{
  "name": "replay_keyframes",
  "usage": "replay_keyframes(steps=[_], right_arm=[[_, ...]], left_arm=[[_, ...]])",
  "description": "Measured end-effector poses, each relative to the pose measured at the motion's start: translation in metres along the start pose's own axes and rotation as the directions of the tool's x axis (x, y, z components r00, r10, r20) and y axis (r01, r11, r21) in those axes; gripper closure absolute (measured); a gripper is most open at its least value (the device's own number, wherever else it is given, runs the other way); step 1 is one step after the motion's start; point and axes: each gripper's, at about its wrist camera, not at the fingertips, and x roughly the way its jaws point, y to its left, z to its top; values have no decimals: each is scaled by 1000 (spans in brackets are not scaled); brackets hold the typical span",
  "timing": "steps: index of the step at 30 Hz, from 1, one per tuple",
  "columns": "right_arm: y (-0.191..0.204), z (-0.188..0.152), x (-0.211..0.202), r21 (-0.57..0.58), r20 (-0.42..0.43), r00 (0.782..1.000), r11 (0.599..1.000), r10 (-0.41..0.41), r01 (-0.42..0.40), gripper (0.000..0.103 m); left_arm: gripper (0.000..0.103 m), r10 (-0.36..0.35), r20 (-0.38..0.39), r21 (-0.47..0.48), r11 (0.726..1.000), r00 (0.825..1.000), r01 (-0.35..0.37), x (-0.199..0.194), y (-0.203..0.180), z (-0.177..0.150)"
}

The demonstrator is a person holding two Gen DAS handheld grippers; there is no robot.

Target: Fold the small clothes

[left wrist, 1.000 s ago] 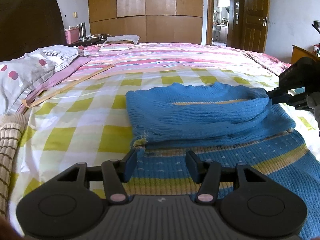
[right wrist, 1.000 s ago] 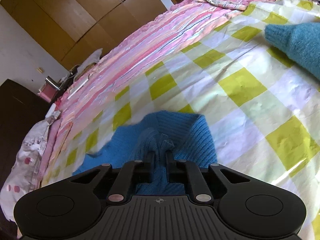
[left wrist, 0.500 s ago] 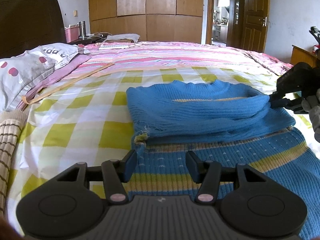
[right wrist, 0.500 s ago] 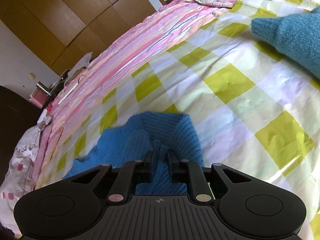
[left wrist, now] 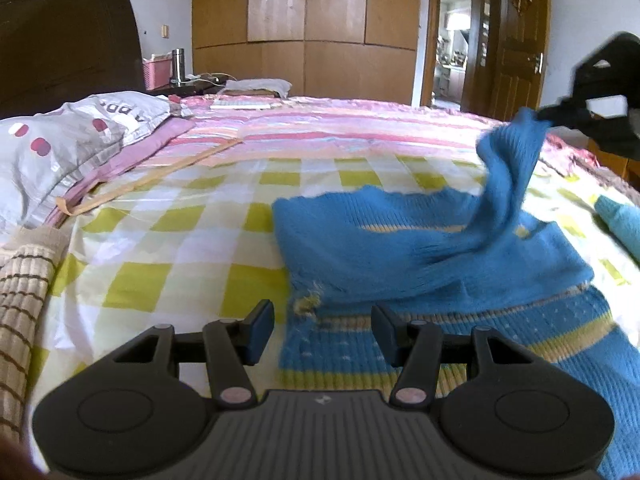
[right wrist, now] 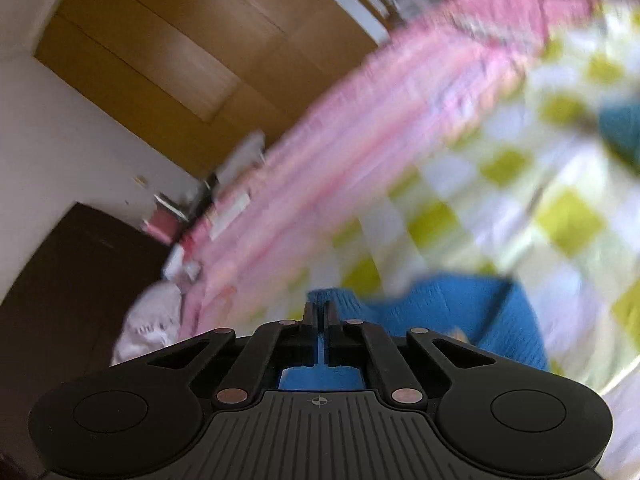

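Observation:
A small blue knit sweater [left wrist: 400,240] with yellow stripes lies on the checked bedsheet [left wrist: 180,240]. My left gripper [left wrist: 324,324] is open and empty, low over the sweater's near left edge. My right gripper [right wrist: 319,312] is shut on a fold of the sweater [right wrist: 460,312]. In the left wrist view it [left wrist: 548,114] holds that part [left wrist: 508,168] lifted high above the bed at the right. The right wrist view is blurred.
A grey pillow [left wrist: 60,148] lies at the left, with a striped beige cloth [left wrist: 20,292] at the near left edge. Another teal garment [left wrist: 620,224] lies at the right. A nightstand with a pink basket [left wrist: 154,72] stands by the wooden wardrobe [left wrist: 304,32].
My right gripper has risen sharply, pulling the pinched part of the sweater up off the bed. My left gripper has shifted slightly left and stays open.

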Motion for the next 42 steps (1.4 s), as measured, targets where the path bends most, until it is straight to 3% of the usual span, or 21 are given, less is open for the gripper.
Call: replay_keyframes(steps=[3, 10, 12, 15, 17, 22, 25, 28, 31, 34, 38, 42], right_arm=[[-18, -13, 1, -56, -43, 990, 990, -132, 130, 100], [-70, -33, 0, 34, -118, 970, 975, -213, 218, 100], [-73, -33, -3, 39, -104, 970, 974, -220, 225, 100], [-77, -39, -3, -46, -93, 955, 959, -282, 279, 99], [-77, -43, 2, -115, -131, 937, 944, -324, 310, 94], [-54, -56, -18, -315, 40, 911, 860, -410, 401, 90], [-23, -68, -24, -452, 82, 939, 827, -334, 334, 90], [10, -88, -10, -579, -40, 979, 803, -202, 142, 90], [29, -110, 14, -646, -169, 973, 764, -156, 10, 90], [33, -120, 42, -679, -163, 965, 733, -206, 41, 91], [21, -104, 84, -636, -55, 947, 742, -317, 211, 91], [20, -97, 85, -564, -106, 958, 810, -265, 161, 90]], left_arm=[[45, -5, 3, -4, 1000, 1000, 5, -1, 1, 0], [45, -3, -12, 18, 1000, 1000, 4, -1, -2, -7], [45, -6, -7, 13, 1000, 1000, 6, -1, -2, -7], [45, 2, 0, 17, 1000, 1000, -2, -1, 0, -7], [45, 4, -4, 13, 1000, 1000, -4, 0, 3, -8], [45, 14, -1, 8, 1000, 1000, -14, 0, 10, -8], [45, 14, 5, -1, 1000, 1000, -14, 0, 14, -7], [45, 19, 8, -3, 1000, 1000, -19, 0, 17, -6], [45, 26, 11, 1, 1000, 1000, -26, 0, 19, -7], [45, 34, 15, 0, 999, 999, -34, 1, 23, -7], [45, 36, 10, -8, 999, 999, -36, 4, 28, -7], [45, 47, 15, -4, 999, 999, -47, 5, 32, -7]])
